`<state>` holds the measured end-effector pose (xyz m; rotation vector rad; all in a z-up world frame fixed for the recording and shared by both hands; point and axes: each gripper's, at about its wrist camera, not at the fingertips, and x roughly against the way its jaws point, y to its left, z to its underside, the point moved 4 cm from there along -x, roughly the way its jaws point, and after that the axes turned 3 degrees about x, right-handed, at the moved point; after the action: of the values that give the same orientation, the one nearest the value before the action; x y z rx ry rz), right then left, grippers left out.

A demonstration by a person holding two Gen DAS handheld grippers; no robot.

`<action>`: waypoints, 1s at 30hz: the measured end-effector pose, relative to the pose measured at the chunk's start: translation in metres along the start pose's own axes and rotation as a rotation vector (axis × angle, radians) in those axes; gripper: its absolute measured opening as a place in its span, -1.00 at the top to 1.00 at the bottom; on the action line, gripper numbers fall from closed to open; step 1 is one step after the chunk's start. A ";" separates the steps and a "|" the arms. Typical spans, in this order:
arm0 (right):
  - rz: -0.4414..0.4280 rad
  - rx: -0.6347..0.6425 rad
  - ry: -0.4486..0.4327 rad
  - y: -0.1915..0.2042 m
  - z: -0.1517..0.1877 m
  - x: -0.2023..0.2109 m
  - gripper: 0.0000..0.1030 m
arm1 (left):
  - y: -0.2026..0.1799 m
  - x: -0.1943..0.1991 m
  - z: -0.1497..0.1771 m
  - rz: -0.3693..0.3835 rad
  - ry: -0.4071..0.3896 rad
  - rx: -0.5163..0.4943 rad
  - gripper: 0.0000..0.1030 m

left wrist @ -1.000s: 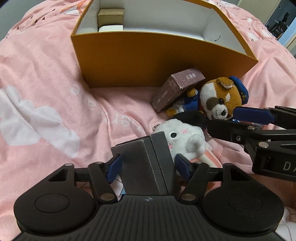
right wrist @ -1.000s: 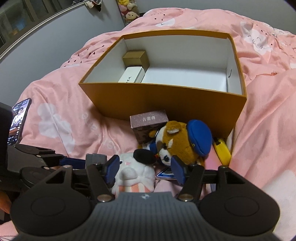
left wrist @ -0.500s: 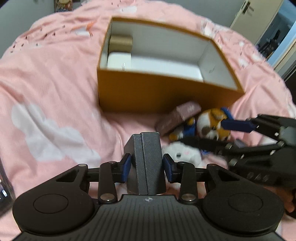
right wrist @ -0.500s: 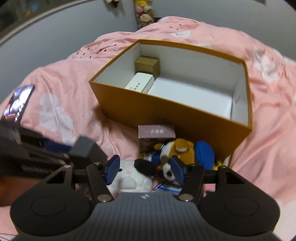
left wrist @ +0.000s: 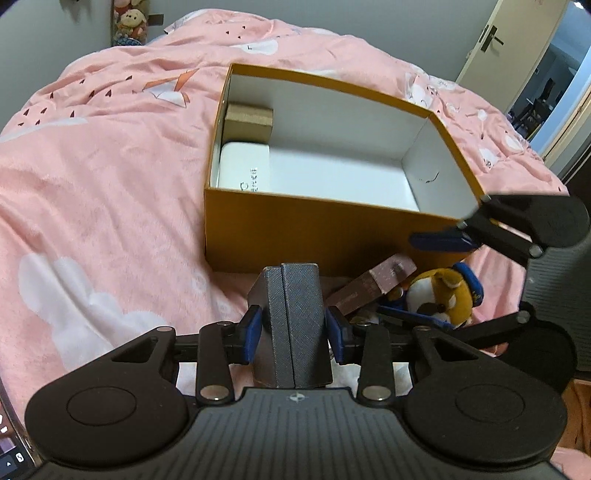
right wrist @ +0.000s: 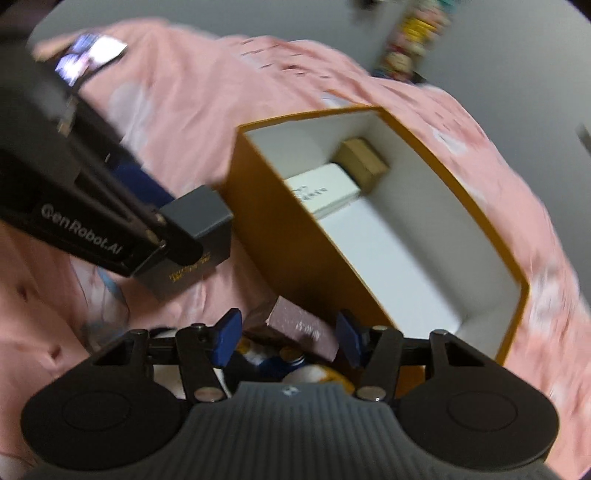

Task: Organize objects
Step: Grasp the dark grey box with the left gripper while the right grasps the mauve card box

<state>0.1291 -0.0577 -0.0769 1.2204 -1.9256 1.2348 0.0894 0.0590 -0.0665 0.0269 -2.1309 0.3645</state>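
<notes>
The left tongs (left wrist: 293, 334) were clamped on a dark grey textured box (left wrist: 293, 325), both blue pads pressed flat against its sides, and held it above the pink bedspread (left wrist: 103, 192) just in front of the orange storage box (left wrist: 295, 236). Gold lettering showed on the grey box's lower face in the right wrist view, too blurred to read.

The right tongs (right wrist: 286, 338) were about half open and closing, rolled over to one side. A maroon carton (right wrist: 303, 328) lay in the gap between their pads, which did not press on it; its pale printed characters could not be read. That carton leaned against the orange box's front wall, with a brown-and-white plush dog in a blue cap (left wrist: 443, 295) right beside it.

Inside the orange box, at its left end, a small brown cardboard box (left wrist: 249, 118) sat against the far wall and a white carton (left wrist: 243, 166) with small dark print lay just in front of it.

"GenRobot.AI" was printed in white on the side of the left tongs' body. A lit phone screen (right wrist: 90, 55) lay on the bedspread beyond it. Soft toys (left wrist: 127, 22) stood by the grey wall.
</notes>
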 end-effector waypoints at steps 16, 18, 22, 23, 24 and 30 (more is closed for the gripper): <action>-0.060 0.424 0.118 0.024 -0.004 -0.042 0.12 | 0.010 -0.007 0.006 0.029 0.028 0.013 0.18; -0.058 0.447 0.121 0.026 -0.003 -0.042 0.14 | 0.011 -0.007 0.006 0.031 0.031 0.013 0.18; -0.046 0.491 0.131 0.033 0.000 -0.032 0.25 | 0.011 -0.007 0.006 0.030 0.033 0.009 0.18; -0.037 0.496 0.129 0.034 0.000 -0.028 0.31 | 0.011 -0.007 0.006 0.031 0.032 0.008 0.18; -0.026 0.495 0.125 0.035 0.001 -0.023 0.37 | 0.010 -0.007 0.006 0.031 0.031 0.005 0.18; 0.043 0.436 0.050 0.032 0.001 0.018 0.53 | 0.007 0.001 0.008 0.038 0.012 -0.001 0.18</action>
<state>0.0927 -0.0602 -0.0757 1.3437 -1.7048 1.7549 0.0815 0.0641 -0.0717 -0.0164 -2.1226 0.3844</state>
